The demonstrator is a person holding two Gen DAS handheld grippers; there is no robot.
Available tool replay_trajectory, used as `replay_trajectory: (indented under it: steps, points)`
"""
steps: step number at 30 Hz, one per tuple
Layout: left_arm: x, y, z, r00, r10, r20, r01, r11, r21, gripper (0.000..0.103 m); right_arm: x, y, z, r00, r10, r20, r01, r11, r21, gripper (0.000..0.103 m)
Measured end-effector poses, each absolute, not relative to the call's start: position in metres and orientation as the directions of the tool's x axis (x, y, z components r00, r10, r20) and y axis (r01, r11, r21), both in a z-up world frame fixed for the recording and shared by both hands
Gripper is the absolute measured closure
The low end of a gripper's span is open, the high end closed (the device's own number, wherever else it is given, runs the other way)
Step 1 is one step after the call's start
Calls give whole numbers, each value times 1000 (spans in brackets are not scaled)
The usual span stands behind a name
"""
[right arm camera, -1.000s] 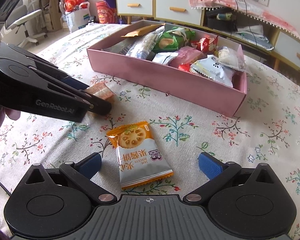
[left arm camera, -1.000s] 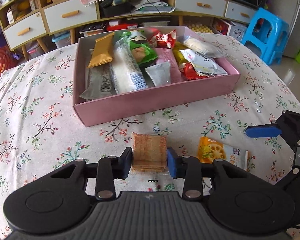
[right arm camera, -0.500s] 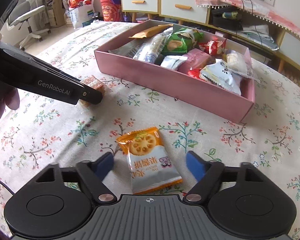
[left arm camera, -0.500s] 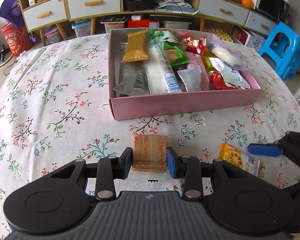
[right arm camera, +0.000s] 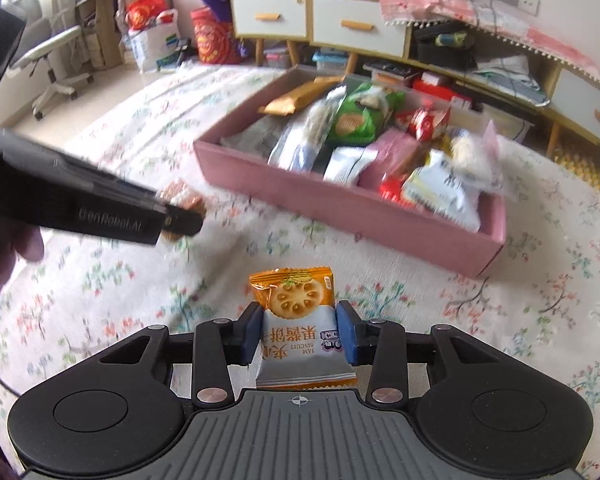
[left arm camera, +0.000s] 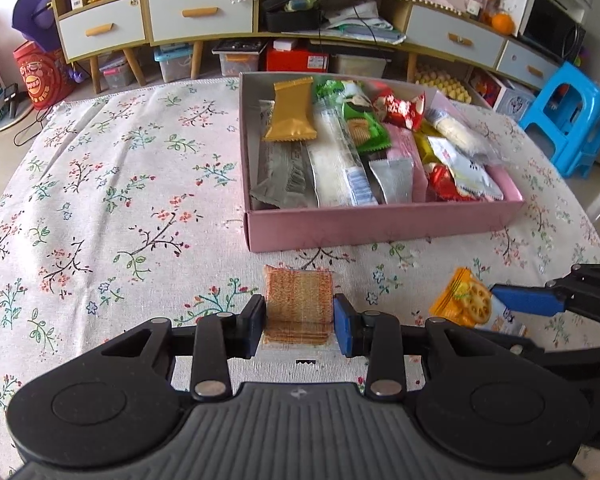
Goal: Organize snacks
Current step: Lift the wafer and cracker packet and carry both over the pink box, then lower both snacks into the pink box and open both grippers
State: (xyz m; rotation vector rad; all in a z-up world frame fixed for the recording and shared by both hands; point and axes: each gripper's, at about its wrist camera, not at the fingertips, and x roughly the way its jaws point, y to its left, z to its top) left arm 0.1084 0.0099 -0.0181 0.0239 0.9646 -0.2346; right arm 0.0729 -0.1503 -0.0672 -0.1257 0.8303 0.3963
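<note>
Two snacks are gripped at once, one per gripper, which suggests both are meant for the pink box (left arm camera: 380,222) that already holds the other packets. At lower centre of the left wrist view, the left gripper (left arm camera: 299,325) has its blue pads pressed against the two side edges of a clear-wrapped brown wafer biscuit (left arm camera: 299,304). Gripping it across the width leaves the far end free to lead into the box. Whether the wafer is off the floral tablecloth (left arm camera: 120,200) or lying on it, I cannot tell.

At lower centre of the right wrist view, the right gripper (right arm camera: 299,334) is closed the same way on an orange and white jam biscuit packet (right arm camera: 298,324). The pads pinch the white lower half, so the orange end with the biscuit picture points toward the box. That packet seems slightly lifted, though the blur around it makes this uncertain.

The box sits at upper right of centre in both views, well apart from both grippers, open-topped and crowded. A gold packet (left arm camera: 291,110), a green cracker pack (left arm camera: 360,122) and red sweets (left arm camera: 402,108) lie toward its far side. Its nearer left part looks flatter, so it is probably the easier spot to drop into
</note>
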Motion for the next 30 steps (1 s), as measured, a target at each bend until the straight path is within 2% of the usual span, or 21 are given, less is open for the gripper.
replay_trajectory:
  steps: [8, 14, 30]
  points:
    - [112, 19, -4, 573, -228, -788, 171, 973, -157, 70, 86, -154, -38, 652, 307, -694, -329, 938, 105, 65]
    - [117, 23, 7, 613, -265, -744, 156, 964, -215, 70, 101, -167, -13, 696, 352, -626, -255, 936, 243, 65]
    - [151, -5, -2, 706, -197, -680, 122, 980, -157, 70, 154, -182, -22, 761, 302, -574, -56, 912, 406, 65]
